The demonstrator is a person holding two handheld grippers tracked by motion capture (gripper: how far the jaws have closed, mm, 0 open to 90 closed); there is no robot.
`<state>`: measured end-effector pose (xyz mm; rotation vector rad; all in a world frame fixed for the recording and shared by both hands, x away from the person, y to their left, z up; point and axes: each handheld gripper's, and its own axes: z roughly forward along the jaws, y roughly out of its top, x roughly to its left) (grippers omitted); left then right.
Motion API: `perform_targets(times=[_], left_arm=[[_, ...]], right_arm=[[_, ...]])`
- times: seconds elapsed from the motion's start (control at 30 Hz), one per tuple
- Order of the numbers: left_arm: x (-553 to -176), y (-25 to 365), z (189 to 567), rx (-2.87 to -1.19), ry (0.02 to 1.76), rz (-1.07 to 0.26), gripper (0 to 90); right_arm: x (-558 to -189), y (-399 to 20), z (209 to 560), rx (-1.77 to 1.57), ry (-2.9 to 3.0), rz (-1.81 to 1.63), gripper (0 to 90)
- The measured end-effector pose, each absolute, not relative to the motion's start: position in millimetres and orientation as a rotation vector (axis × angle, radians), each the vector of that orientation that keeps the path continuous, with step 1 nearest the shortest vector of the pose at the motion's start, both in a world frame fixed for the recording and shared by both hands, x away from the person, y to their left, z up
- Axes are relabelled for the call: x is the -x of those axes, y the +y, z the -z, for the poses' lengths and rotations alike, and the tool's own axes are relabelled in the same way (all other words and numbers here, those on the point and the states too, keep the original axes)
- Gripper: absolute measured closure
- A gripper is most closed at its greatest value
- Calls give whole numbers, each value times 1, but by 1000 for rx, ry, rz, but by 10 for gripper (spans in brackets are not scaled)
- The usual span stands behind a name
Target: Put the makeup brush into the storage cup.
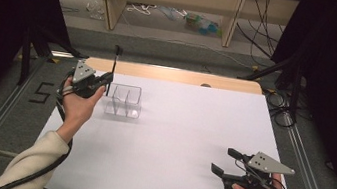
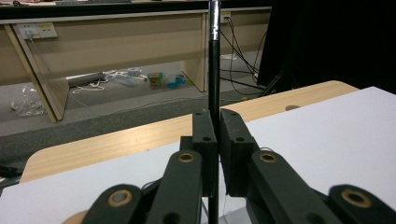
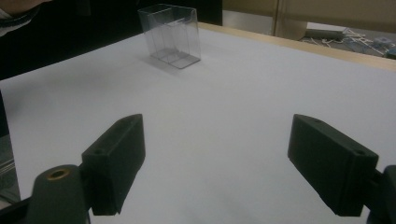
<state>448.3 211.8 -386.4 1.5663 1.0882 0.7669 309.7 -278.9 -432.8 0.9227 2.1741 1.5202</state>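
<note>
A thin black rod (image 2: pixel 214 84) is being clamped upright between the closed jaws of the left tool (image 1: pixel 106 81), rising above it, just beside the clear divided box (image 1: pixel 124 101). The left hand (image 1: pixel 78 106) is being held raised over the white worktop (image 1: pixel 174 141). The right tool (image 1: pixel 225 161), well apart, is being held level, jaws spread wide and empty.

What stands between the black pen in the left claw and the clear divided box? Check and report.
Nothing visible. The left claw holds the black pen upright just left of the clear box, whose top is open. The right claw is far off, open.
</note>
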Motion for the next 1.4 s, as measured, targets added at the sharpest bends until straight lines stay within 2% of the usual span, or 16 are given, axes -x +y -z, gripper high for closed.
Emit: perform_targets(times=[1.4], left_arm=[[-465, 212, 390, -1559, 1109, -773, 852]], right_arm=[[-309, -278, 434, -939, 2170, -1547, 201]])
